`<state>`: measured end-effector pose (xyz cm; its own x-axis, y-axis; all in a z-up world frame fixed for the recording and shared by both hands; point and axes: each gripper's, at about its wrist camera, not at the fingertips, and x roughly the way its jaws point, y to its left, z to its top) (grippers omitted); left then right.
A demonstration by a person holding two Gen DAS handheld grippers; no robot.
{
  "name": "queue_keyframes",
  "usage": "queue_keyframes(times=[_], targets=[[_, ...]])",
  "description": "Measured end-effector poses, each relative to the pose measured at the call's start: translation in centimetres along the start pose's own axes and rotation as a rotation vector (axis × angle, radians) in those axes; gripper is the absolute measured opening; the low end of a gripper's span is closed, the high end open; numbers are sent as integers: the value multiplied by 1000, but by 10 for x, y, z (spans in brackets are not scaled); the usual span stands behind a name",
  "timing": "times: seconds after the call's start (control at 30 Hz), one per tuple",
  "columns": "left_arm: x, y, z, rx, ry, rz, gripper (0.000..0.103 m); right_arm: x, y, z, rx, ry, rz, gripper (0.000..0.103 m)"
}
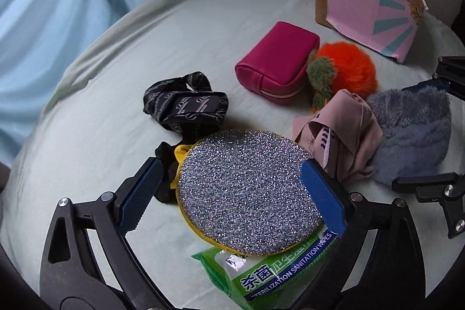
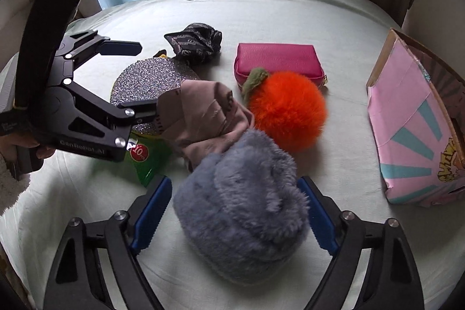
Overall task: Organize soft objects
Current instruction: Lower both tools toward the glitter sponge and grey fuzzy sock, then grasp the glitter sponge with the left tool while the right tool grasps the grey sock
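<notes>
My left gripper (image 1: 232, 193) is open astride a round glittery silver pad (image 1: 247, 188) with a yellow rim; its right finger (image 1: 322, 193) meets the pad's edge and the left one stands off it. The pad lies on a green wipes packet (image 1: 261, 272). My right gripper (image 2: 234, 218) is open around a blue-grey fluffy item (image 2: 241, 211), its pads at the fur on both sides without squeezing it. A crumpled pink cloth (image 2: 200, 112) leans on the fluffy item. Behind it sit an orange pompom (image 2: 287, 109), a magenta pouch (image 2: 279, 60) and a black patterned cloth (image 2: 194, 42).
A cardboard box faced with pink paper (image 2: 412, 135) stands open at the right on the pale green sheet (image 2: 334, 19). A small black fabric piece (image 1: 165, 164) lies by the pad's left edge. Curtains and pale blue fabric hang behind. A person's hand and fleecy sleeve (image 2: 11, 182) hold the left gripper (image 2: 144, 77).
</notes>
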<state>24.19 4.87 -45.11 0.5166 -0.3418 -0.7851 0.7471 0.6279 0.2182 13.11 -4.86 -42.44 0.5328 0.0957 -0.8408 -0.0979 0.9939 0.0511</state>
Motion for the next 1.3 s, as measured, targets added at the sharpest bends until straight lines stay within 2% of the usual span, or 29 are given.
queue_keyframes(times=[0.17, 0.23, 0.33, 0.37, 0.4, 0.7, 0.8, 0.9, 1.23, 1.3], targets=[[5, -16, -4, 61, 28, -25, 96, 5, -5, -5, 10, 22, -2, 77], [7, -30, -8, 100, 47, -38, 89, 6, -6, -6, 14, 24, 6, 76], [12, -53, -16, 176, 87, -25, 70, 5, -6, -7, 8, 18, 8, 75], [10, -59, -19, 192, 80, -17, 61, 5, -6, -7, 8, 17, 9, 73], [7, -63, -20, 196, 70, -9, 55, 4, -6, -7, 10, 16, 10, 71], [-16, -50, -18, 80, 35, 17, 53, -4, -10, -12, 20, 3, 17, 68], [-20, -39, -18, 49, 43, 18, 45, -4, -9, -11, 24, 0, 18, 67], [-22, -25, -17, -16, 58, -3, 40, -4, -10, -10, 33, -3, 20, 66], [-13, 33, -18, -469, 91, -193, 38, -6, -12, -7, 53, -1, 11, 66], [-10, 40, -19, -515, 97, -214, 22, -6, -11, -6, 54, -1, 13, 56]])
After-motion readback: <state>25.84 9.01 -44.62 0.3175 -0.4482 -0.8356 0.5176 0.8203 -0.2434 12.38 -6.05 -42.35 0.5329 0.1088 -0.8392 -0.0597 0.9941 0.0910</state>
